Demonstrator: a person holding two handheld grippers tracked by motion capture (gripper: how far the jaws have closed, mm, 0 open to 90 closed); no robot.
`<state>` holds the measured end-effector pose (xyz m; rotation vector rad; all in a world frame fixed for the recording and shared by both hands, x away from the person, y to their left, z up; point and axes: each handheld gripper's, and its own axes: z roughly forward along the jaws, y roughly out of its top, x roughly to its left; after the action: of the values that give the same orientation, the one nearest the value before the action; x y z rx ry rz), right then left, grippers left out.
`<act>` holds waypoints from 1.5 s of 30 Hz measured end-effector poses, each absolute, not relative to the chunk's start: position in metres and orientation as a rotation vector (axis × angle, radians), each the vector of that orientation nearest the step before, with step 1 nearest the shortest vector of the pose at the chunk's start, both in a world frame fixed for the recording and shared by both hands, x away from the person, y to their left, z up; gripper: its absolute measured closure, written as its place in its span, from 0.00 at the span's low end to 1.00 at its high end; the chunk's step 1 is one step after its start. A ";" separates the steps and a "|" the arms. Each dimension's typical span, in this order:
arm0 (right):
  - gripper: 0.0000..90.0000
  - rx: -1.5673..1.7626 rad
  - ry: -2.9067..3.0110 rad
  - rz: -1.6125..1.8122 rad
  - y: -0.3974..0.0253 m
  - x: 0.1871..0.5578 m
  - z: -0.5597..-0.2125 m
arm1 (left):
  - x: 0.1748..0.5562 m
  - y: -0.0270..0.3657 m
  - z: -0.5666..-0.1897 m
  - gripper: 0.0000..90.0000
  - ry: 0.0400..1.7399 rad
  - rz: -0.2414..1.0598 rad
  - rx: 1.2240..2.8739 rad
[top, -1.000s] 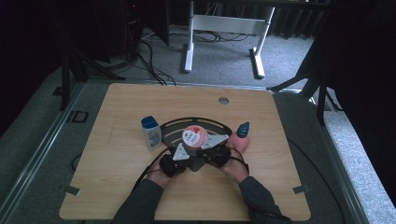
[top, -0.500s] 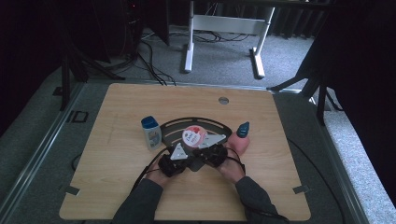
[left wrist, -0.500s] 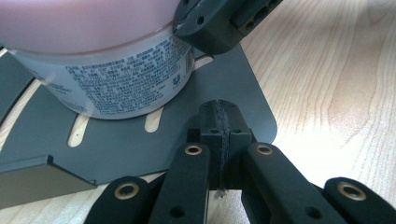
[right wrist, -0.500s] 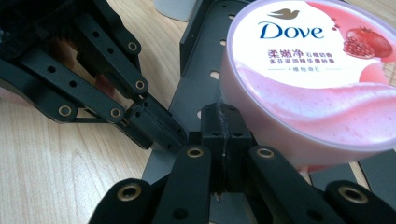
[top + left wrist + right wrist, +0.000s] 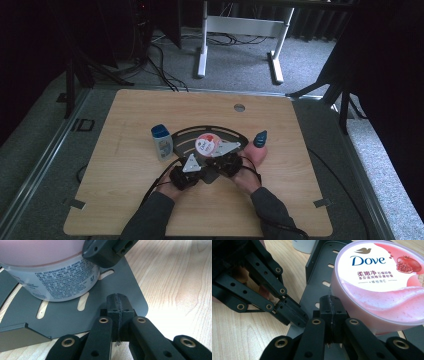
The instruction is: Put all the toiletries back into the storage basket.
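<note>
A pink Dove jar point(image 5: 206, 142) stands on a black fan-shaped slotted plate point(image 5: 183, 135) in the middle of the table. My left gripper point(image 5: 202, 168) and right gripper point(image 5: 217, 158) meet at the plate's near edge, just in front of the jar. In the left gripper view my jaws point(image 5: 117, 306) are shut, tips over the plate point(image 5: 75, 317), with the jar point(image 5: 50, 277) at the upper left. In the right gripper view my jaws point(image 5: 331, 312) are shut beside the jar point(image 5: 382, 290), over the plate point(image 5: 317, 272). I cannot tell whether either pinches the plate.
A white bottle with a blue cap point(image 5: 162, 141) stands just left of the plate. A pink tube with a blue cap point(image 5: 257, 146) lies at the plate's right end, by the right hand. The wooden table point(image 5: 125, 200) has a round hole point(image 5: 239, 107) near its far edge.
Both hands have stayed at the plate's near edge; only a slight shuffle of the grippers shows. The jar and the bottle have not moved.
</note>
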<state>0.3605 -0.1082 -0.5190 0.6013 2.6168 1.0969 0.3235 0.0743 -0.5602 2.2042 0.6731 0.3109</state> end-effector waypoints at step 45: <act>1.00 0.723 2.565 1.048 -0.119 0.392 -0.523 | 0.322 0.075 -0.560 1.00 0.677 0.304 2.203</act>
<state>0.3917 -0.1191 -0.5234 0.7232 2.5648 1.0477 0.3224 0.0748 -0.5602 2.2028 0.6770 0.3037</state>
